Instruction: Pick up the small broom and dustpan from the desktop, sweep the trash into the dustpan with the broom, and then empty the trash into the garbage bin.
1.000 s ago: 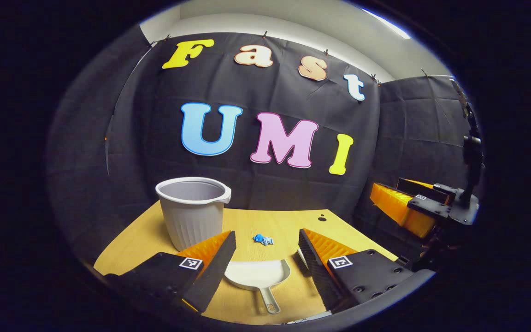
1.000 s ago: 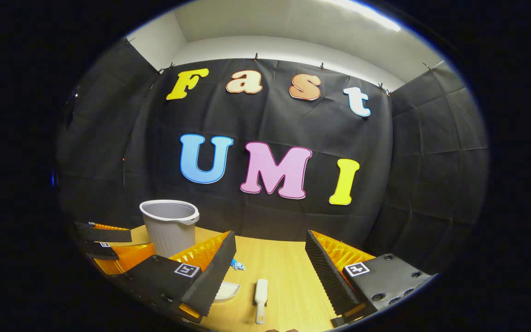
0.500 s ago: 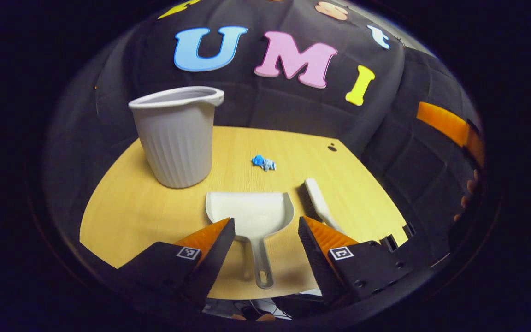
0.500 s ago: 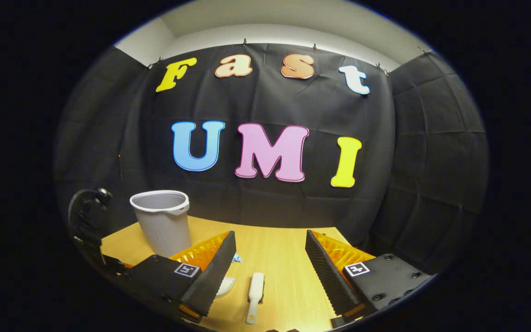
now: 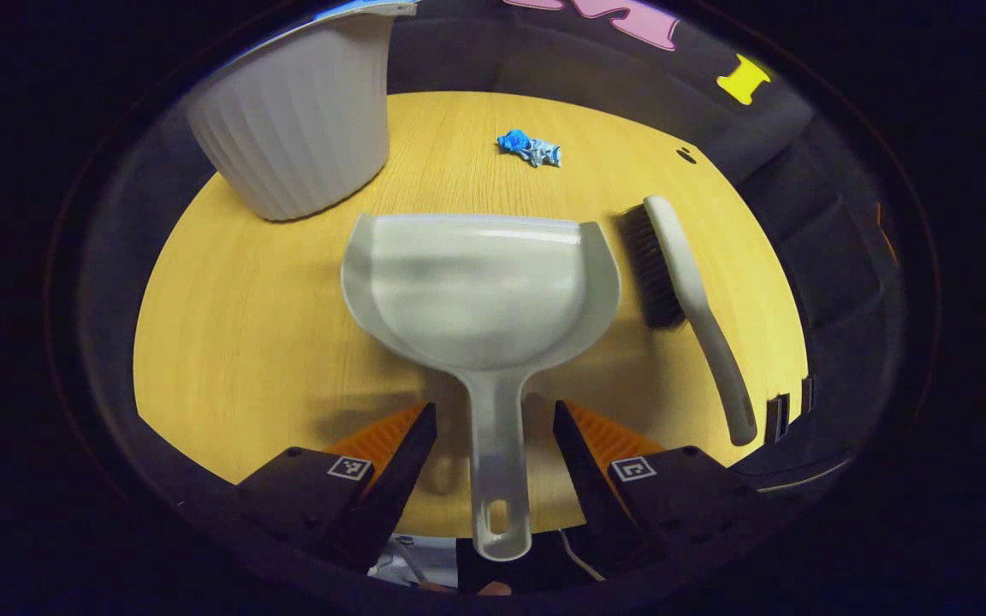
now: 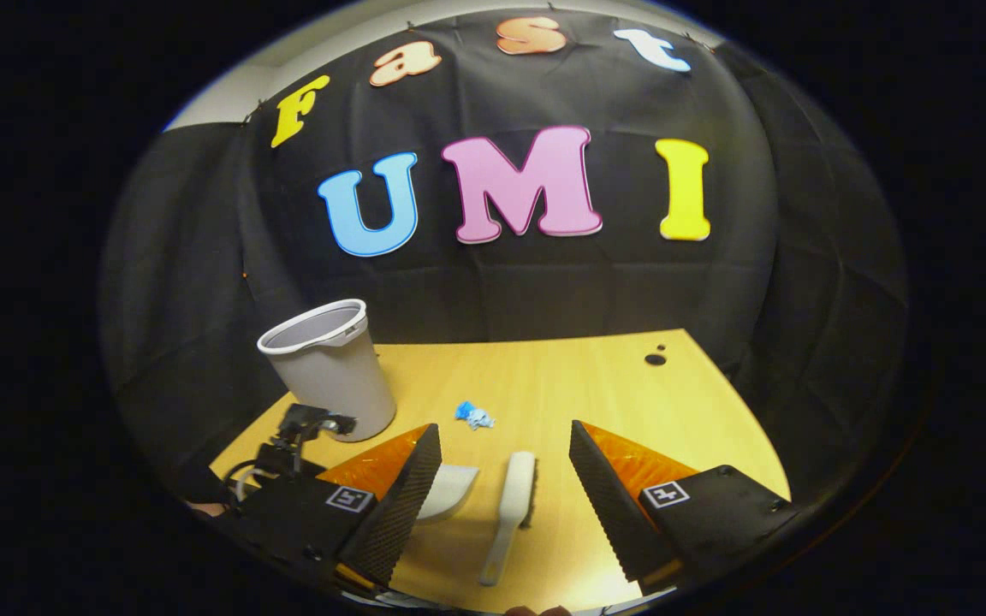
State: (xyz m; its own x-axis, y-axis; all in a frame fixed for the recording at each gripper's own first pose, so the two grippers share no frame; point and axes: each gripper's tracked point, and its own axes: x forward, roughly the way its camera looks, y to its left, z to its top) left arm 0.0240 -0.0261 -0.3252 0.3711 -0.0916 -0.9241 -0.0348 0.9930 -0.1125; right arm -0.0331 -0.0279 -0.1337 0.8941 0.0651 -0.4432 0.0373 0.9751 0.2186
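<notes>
— Dustpan (image 5: 480,291) first: where does it lie from the left tool (image 5: 493,428)?
— Straight ahead at the desk's (image 5: 236,342) near edge. Its handle runs back between the wide-spread fingers, neither touching, long axis in line with the tool.
— And the broom (image 6: 514,505)?
— Just right of the dustpan, handle toward the near edge. The right tool (image 6: 506,466) hangs above it, also wide, holding nothing, so that hand is nearer.
— Farther out?
— Blue trash (image 5: 530,147) mid-desk beyond the pan's mouth; the garbage bin (image 5: 296,120) at the far left corner.
</notes>
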